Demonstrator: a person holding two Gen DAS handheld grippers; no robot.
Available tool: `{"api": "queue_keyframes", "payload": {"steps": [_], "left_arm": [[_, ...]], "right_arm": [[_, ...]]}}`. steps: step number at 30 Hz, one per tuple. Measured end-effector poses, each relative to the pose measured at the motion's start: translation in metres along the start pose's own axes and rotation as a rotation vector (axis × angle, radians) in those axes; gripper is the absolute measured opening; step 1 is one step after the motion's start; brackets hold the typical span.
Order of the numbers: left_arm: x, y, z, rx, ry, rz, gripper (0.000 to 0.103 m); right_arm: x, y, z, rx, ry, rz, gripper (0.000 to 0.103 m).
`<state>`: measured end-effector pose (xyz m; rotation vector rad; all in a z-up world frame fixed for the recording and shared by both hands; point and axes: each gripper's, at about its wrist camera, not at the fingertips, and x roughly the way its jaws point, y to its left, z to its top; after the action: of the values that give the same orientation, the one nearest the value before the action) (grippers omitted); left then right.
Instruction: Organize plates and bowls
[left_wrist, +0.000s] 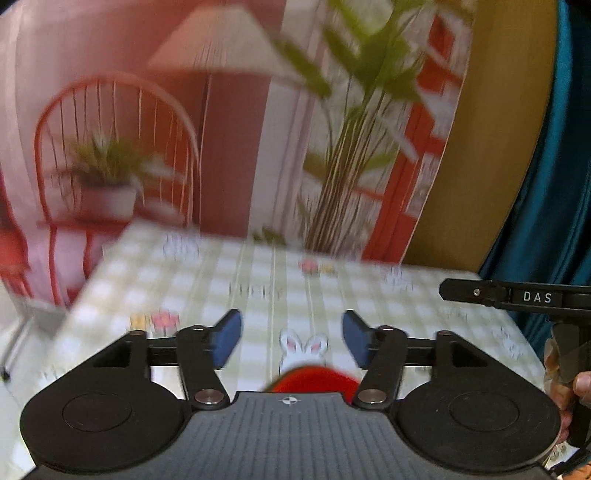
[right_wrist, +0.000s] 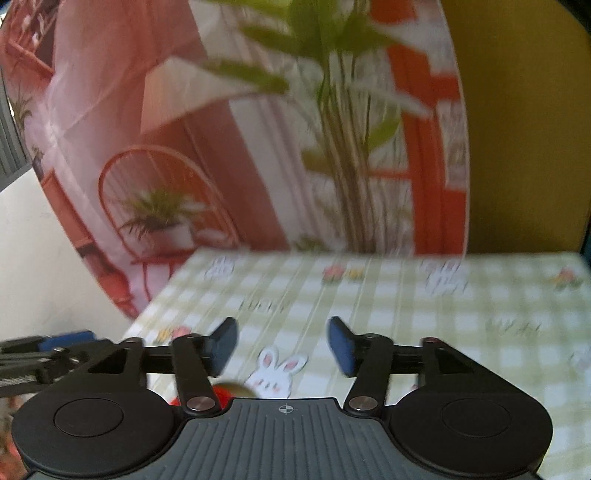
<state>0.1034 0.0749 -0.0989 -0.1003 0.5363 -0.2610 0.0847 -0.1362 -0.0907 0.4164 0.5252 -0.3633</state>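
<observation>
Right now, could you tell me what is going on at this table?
A person holds a two-finger gripper in each hand above a table with a checked bunny tablecloth. The left gripper and right gripper both stand open with nothing between their blue pads. A red dish sits just below, mostly hidden by the left gripper's body. A printed backdrop stands behind.

Both of my wrist feeds are evenly and softly lit, with no glare and no hard shadows on the checked tablecloth (left_wrist: 369, 295). Motion blur smears the printed backdrop (left_wrist: 229, 122) and the cloth's far edge, while each gripper body stays sharp in the foreground. The fisheye bends straight lines at the borders, and the corners go dark.
</observation>
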Motion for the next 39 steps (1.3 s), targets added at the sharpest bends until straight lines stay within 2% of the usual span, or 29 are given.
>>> {"api": "queue_keyframes", "payload": {"steps": [1, 4, 6, 9, 18, 39], "left_arm": [[-0.004, -0.002, 0.004, 0.007, -0.022, 0.008, 0.075], [-0.016, -0.009, 0.018, 0.033, -0.088, 0.047, 0.084], [-0.021, -0.013, 0.027, 0.049, -0.12, 0.052, 0.085], [-0.027, -0.019, 0.038, 0.062, -0.146, 0.079, 0.087], [-0.046, -0.028, 0.058, 0.066, -0.213, 0.168, 0.088], [-0.063, -0.037, 0.065, 0.079, -0.238, 0.182, 0.088]], "right_arm": [[-0.005, 0.001, 0.005, -0.01, -0.019, -0.012, 0.071], [-0.019, 0.004, 0.019, -0.034, -0.065, -0.02, 0.082], [-0.028, 0.007, 0.027, -0.048, -0.099, -0.024, 0.098], [-0.039, 0.011, 0.038, -0.063, -0.138, -0.034, 0.103], [-0.059, 0.018, 0.051, -0.066, -0.197, -0.037, 0.103], [-0.081, 0.022, 0.055, -0.071, -0.255, -0.048, 0.103]]}}
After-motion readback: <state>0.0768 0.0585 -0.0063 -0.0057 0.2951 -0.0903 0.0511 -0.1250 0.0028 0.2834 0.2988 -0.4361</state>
